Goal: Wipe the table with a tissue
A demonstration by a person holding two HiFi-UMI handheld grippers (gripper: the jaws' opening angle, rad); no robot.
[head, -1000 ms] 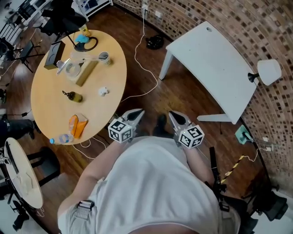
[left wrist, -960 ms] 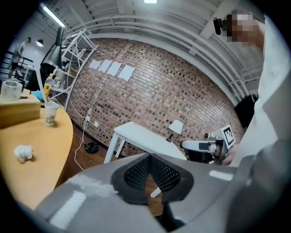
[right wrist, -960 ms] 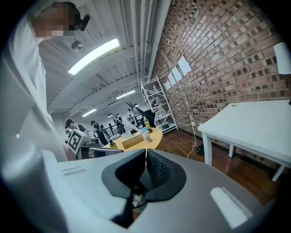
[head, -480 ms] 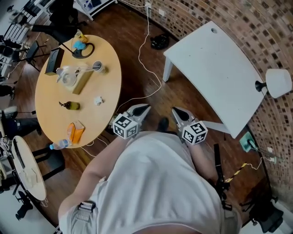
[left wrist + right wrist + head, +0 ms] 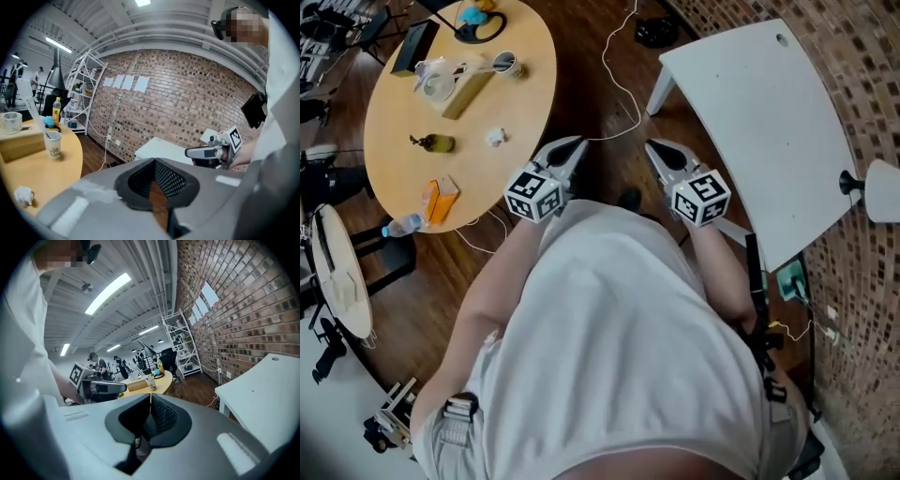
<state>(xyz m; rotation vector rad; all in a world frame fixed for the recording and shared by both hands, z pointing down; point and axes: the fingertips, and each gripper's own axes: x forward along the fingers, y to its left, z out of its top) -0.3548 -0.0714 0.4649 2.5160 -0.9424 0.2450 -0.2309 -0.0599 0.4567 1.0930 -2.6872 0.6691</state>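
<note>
- Currently: left gripper, jaws pressed together, nothing in them; right gripper, likewise closed and empty.
- Crumpled tissue: lying on round wooden table, upper left of frame, leftward of both grippers.
- Nearer hand, by my judgement: the left.

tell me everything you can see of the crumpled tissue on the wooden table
The crumpled tissue is a small white wad, soft paper by its look, bunched into an irregular lump. It lies loose on the tan oval table, with bare tabletop all round it, touched by nothing but the table. The left gripper, shut and empty, is beside the table's edge, apart from the tissue.
</note>
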